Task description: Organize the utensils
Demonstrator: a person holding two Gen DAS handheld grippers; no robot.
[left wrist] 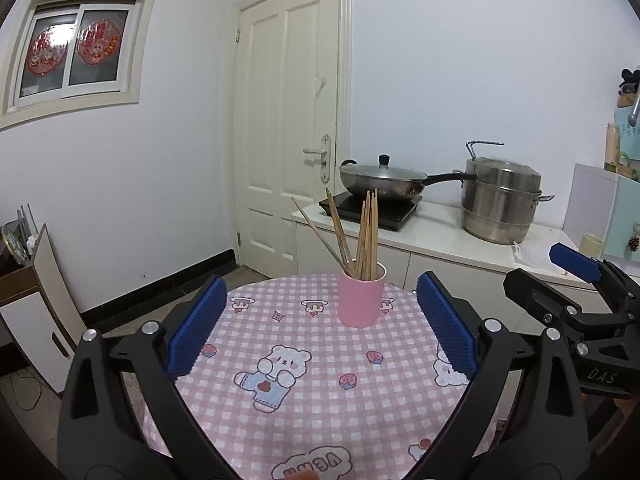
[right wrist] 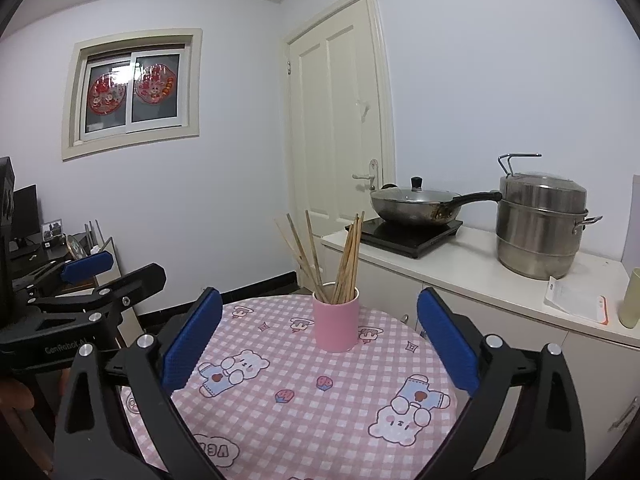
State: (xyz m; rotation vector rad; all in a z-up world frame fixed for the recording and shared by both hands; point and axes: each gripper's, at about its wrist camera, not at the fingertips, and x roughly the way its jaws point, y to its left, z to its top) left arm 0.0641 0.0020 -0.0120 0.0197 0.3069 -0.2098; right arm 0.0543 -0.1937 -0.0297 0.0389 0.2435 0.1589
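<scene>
The pink cup (left wrist: 362,298) full of wooden chopsticks (left wrist: 366,236) stands near the far edge of the round checkered table (left wrist: 304,400), while the left gripper (left wrist: 320,328) and right gripper (right wrist: 320,340) both hang wide open and hold nothing.

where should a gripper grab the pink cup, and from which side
Grip the pink cup around its lower wall, coming in level from the near side. It stands upright on the checked tablecloth, and the chopsticks fanning out of its mouth block a grasp from above. Both grippers are open.
</scene>
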